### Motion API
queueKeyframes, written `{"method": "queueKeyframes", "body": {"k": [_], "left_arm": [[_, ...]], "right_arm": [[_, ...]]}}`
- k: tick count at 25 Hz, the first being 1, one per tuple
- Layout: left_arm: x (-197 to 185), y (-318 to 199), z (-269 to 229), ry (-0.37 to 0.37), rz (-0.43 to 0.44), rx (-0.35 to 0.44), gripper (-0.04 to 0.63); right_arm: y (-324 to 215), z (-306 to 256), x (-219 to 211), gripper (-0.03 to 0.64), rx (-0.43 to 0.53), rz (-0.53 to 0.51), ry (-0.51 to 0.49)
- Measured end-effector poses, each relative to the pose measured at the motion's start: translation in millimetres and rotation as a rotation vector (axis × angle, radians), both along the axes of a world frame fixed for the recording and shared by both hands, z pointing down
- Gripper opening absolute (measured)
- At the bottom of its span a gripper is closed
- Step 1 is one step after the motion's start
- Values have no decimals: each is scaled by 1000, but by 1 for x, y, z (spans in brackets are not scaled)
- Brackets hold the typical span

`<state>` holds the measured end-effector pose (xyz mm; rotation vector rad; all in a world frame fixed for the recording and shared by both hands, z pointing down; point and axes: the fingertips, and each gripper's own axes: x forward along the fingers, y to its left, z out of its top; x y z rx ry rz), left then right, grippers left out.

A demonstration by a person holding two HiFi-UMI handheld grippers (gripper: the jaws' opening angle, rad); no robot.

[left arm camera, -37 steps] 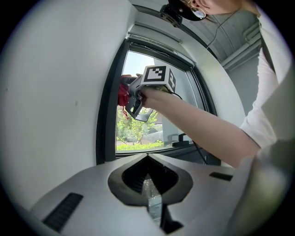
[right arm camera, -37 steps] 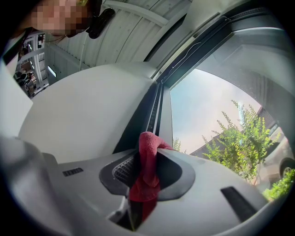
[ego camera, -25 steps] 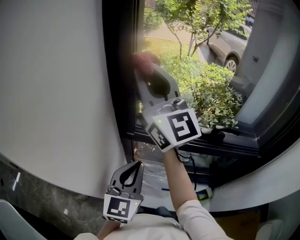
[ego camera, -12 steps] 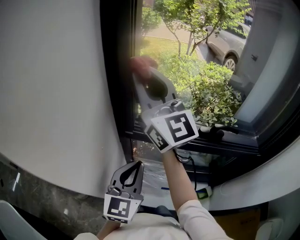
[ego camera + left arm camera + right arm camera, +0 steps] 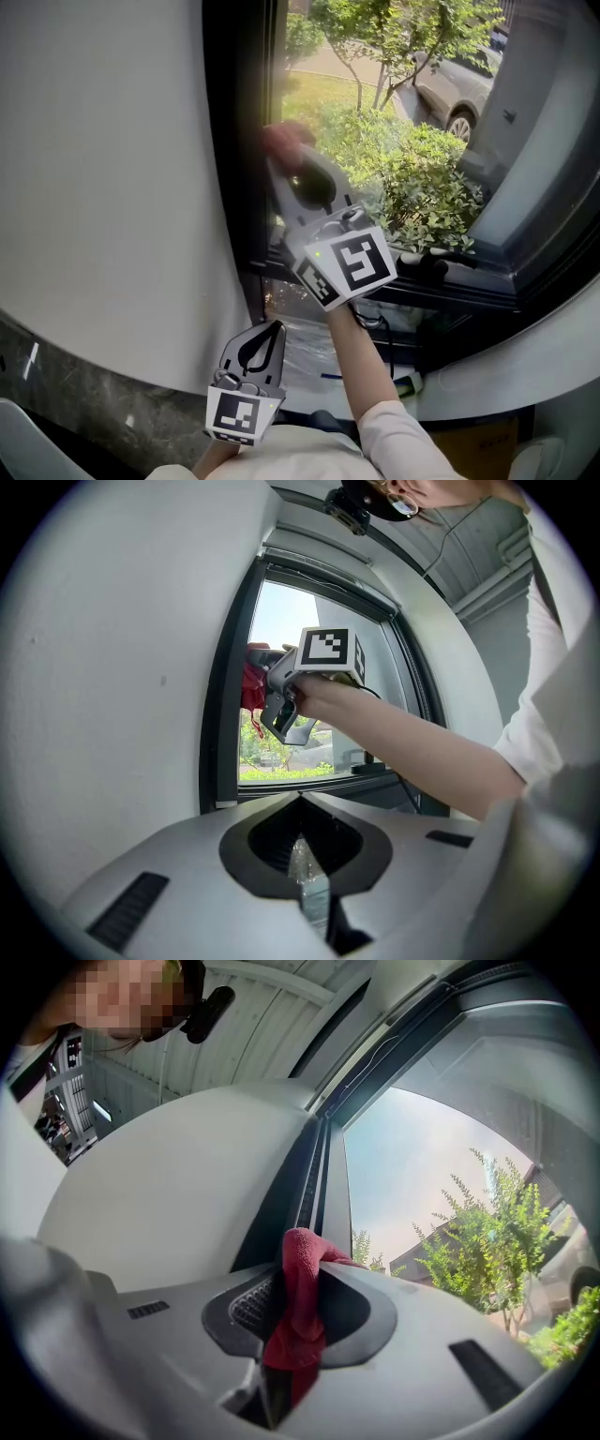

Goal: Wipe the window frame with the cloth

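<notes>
Red cloth (image 5: 298, 1307) is pinched by the jaws of the right gripper (image 5: 279, 161), against the dark window frame (image 5: 234, 131). Its upright runs twelve to six, at nine o'clock of those jaws. Well below, the left gripper (image 5: 274, 330) hangs empty, jaws pressed together.

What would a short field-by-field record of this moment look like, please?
right gripper: held up at the window, shut on the red cloth
red cloth: bunched, at the dark upright of the window frame; contact not certain
left gripper: held low, jaws together, nothing between them
white wall: beside that upright
outside: shrubs, parked car
</notes>
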<state>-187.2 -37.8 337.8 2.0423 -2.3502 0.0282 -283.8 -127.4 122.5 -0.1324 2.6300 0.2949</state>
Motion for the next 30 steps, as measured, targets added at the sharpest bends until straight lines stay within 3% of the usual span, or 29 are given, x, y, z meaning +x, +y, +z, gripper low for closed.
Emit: {"method": "queueKeyframes", "body": {"k": [24, 30], "left_arm": [[-2, 3, -2, -10, 5, 33, 8], [0, 4, 5, -2, 5, -11, 8]], "right_arm": [[-1, 33, -2, 94, -31, 5, 53], [-1, 41, -1, 94, -38, 3, 65]]}}
